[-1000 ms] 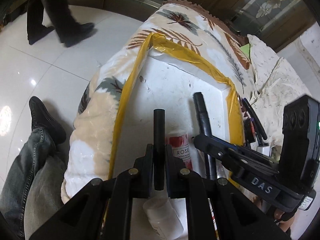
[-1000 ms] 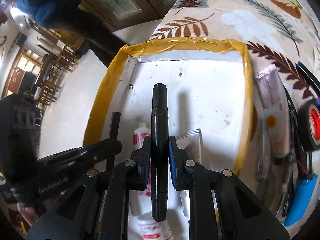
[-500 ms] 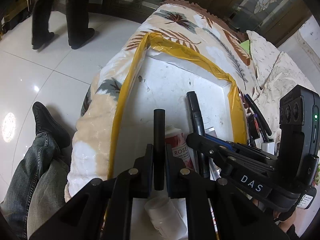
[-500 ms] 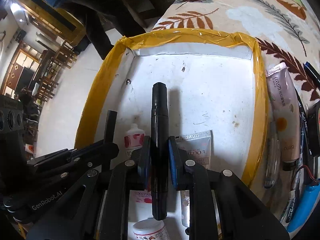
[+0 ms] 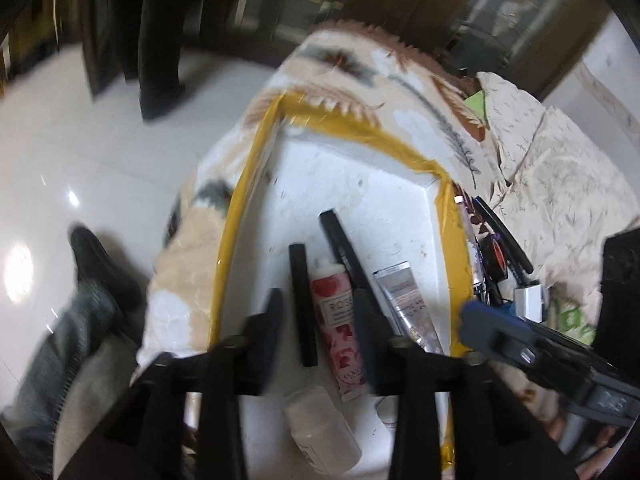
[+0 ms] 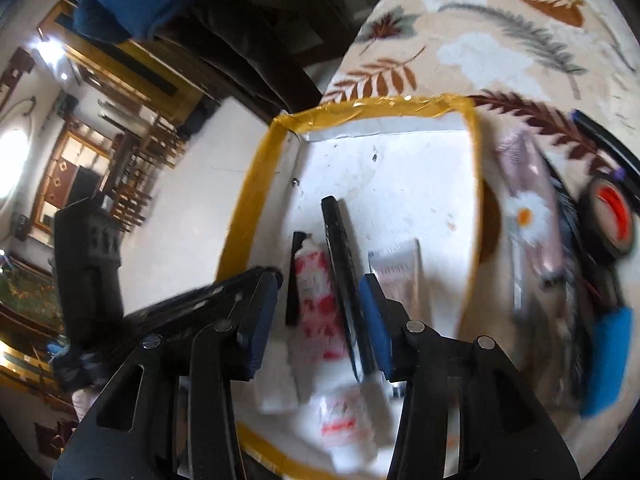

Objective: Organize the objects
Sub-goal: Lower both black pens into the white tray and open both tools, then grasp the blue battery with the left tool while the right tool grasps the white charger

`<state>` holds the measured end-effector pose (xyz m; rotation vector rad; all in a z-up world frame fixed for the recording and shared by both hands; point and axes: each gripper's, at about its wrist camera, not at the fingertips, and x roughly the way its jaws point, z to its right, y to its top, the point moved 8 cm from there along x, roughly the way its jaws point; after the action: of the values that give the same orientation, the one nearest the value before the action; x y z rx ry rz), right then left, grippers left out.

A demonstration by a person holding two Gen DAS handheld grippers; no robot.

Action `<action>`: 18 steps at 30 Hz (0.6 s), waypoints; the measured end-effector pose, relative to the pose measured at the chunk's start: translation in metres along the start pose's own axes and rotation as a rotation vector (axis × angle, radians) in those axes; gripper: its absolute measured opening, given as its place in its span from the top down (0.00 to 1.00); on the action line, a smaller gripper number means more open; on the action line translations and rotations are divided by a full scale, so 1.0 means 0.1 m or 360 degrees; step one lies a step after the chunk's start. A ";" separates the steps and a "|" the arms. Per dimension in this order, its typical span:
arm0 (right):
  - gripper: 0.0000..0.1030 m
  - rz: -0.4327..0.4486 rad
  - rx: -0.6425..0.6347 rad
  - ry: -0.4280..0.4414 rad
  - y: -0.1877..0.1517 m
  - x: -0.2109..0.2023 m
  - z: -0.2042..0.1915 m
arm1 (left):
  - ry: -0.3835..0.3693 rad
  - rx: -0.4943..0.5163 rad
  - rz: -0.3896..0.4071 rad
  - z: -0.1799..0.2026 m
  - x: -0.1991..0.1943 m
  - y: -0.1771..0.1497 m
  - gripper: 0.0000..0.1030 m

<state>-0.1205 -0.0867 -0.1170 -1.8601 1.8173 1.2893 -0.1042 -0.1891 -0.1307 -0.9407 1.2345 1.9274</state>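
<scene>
A white box with yellow-taped rim point(image 5: 424, 164) point(image 6: 372, 108) sits on a leaf-patterned blanket. Inside lie a short black stick point(image 5: 303, 304) point(image 6: 295, 280), a rose-print tube point(image 5: 340, 320) point(image 6: 314, 300), a long black pen point(image 5: 345, 248) point(image 6: 344, 276), a silver tube point(image 5: 404, 300) point(image 6: 400, 276) and a white bottle point(image 5: 320, 428). My left gripper point(image 5: 318, 312) is open and empty above the stick and rose tube. My right gripper point(image 6: 320, 300) is open and empty above the pen.
Right of the box on the blanket lie a daisy-print tube point(image 6: 528, 208), a black tape roll with red core point(image 6: 608, 216) point(image 5: 496, 252), pens point(image 5: 504, 236) and a blue object point(image 6: 608, 360). A person's leg and shoe point(image 5: 100, 268) stand left of the table.
Both grippers opened. The left let go of the short black stick and the right let go of the long black pen; both now lie in the box. Both grippers pulled back.
</scene>
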 end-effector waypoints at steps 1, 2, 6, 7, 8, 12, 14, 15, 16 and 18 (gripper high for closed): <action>0.58 0.0019 -0.0005 0.0013 -0.06 -0.10 0.01 | -0.0015 0.0000 0.0051 0.10 -0.09 -0.02 0.37; 0.58 0.0051 -0.0015 0.0011 -0.15 -0.26 0.03 | -0.0068 -0.0022 0.0079 0.21 -0.15 -0.05 0.26; 0.55 0.0137 -0.0002 -0.0095 -0.42 -0.71 0.38 | -0.0301 -0.0063 0.0005 0.82 -0.15 -0.21 0.25; 0.55 0.0153 0.0029 -0.0122 -0.49 -0.82 0.52 | -0.0340 -0.0042 -0.0060 1.02 -0.08 -0.27 0.25; 0.55 0.0162 0.0062 -0.0153 -0.56 -0.92 0.66 | -0.0354 -0.0034 -0.0100 1.15 -0.02 -0.32 0.25; 0.53 0.0214 0.0172 -0.0334 -0.73 -1.28 1.17 | -0.0405 -0.0030 -0.0151 1.52 0.17 -0.62 0.25; 0.52 0.0265 0.0180 -0.0496 -0.75 -1.44 1.42 | -0.0408 0.0033 -0.0148 1.57 0.17 -0.74 0.25; 0.49 0.0287 0.0172 -0.0537 -0.74 -1.46 1.49 | -0.0385 0.0070 -0.0146 1.57 0.17 -0.78 0.25; 0.45 0.0301 0.0156 -0.0589 -0.71 -1.49 1.57 | -0.0358 0.0101 -0.0142 1.57 0.17 -0.80 0.25; 0.45 0.0305 0.0144 -0.0699 -0.62 -1.52 1.72 | -0.0317 0.0148 -0.0101 1.56 0.14 -0.81 0.25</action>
<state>-0.1119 0.1503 -0.1343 -1.2530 1.8012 1.5071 -0.0798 -0.0145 -0.1332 -0.7133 1.1534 1.8483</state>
